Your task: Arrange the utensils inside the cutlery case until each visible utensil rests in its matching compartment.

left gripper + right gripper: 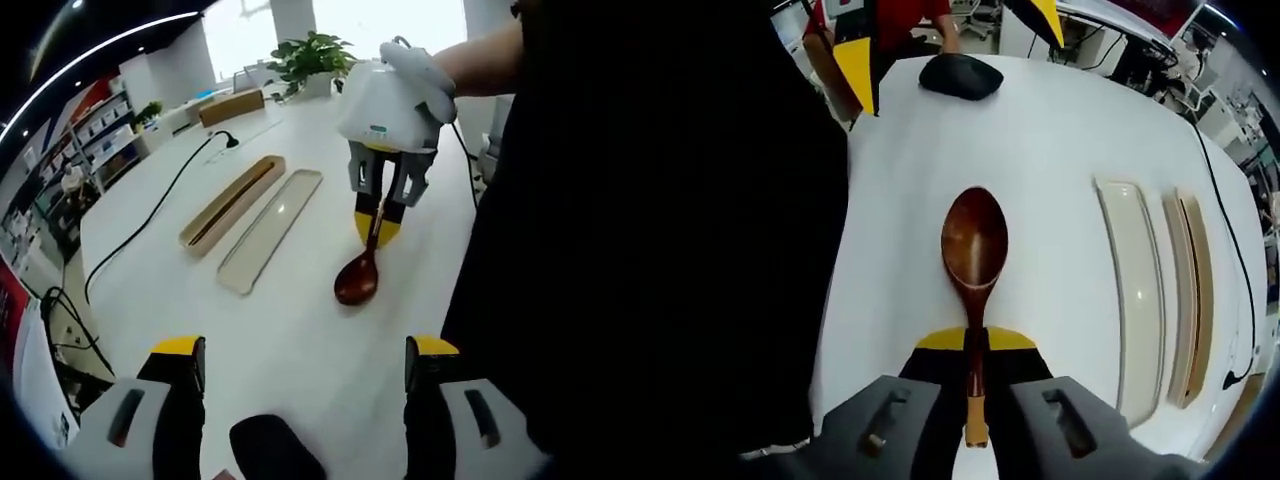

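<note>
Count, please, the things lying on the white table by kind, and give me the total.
Wooden spoon: 1, held by its handle in the right hand-held gripper
Cutlery case base, with something dark lying inside: 1
Case lid: 1
Dark rounded object: 1
Black cable: 1
Total: 5

White table (300, 330), bright window (250, 30), shelves (95, 135) behind.

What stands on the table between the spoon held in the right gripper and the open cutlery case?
Nothing visible does. The right gripper is shut on the spoon, and only bare white table lies between it and the case. The lid lies beside the case, on the spoon's side.
</note>
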Motion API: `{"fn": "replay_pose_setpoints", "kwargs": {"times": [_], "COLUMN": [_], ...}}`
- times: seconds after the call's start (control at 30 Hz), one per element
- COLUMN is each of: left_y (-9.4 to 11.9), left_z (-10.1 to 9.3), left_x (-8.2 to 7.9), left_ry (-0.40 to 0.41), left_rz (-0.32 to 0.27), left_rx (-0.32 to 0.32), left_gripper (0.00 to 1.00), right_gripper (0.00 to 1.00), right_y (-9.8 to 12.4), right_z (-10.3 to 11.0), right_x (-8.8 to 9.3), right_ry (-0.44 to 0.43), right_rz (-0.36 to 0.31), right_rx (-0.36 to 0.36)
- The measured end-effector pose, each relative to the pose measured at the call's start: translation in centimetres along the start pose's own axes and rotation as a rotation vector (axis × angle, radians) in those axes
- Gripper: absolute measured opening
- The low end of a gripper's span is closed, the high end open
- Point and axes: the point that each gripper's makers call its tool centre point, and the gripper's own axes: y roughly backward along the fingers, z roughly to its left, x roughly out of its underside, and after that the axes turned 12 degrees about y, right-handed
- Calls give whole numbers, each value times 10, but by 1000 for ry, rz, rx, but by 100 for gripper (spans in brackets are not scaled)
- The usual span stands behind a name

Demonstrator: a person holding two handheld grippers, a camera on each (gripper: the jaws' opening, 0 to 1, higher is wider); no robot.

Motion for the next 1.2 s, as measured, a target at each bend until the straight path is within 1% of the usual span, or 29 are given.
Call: {"fn": "replay_pose_setpoints", "kwargs": {"times": [0.2,0.33,0.4,0.47,0.53,0.63,0.87,1.07,1.2], "left_y": [3,5,5,6,5,4,5,6,5], "left_z": [1,6,8,7,6,6,8,7,5], "left_x": [1,0,-4,-9,-9,-7,-10,-15,-12], "left_ry": [-3,2,28,38,28,6,-1,-10,-16], "left_rz": [4,0,-22,-39,-35,-17,-23,-29,-17], "left_rx": [-1,-11,-19,-9,-8,-9,-8,-5,2], "left_gripper": [84,84,84,84,84,84,84,83,83], "right_gripper": [0,0,0,0,0,0,0,0,0], "right_y": [6,12,14,18,23,29,43,51,56], "right_z": [-4,-9,-10,-13,-18,-25,-40,-49,-56], "right_x": [2,5,8,10,11,15,26,30,31], "right_ry": [-10,-13,-5,1,-11,-16,-6,3,14], "right_rz": [-11,-11,-2,1,-10,-7,13,17,15], "right_rx": [11,20,22,31,38,55,87,105,113]}}
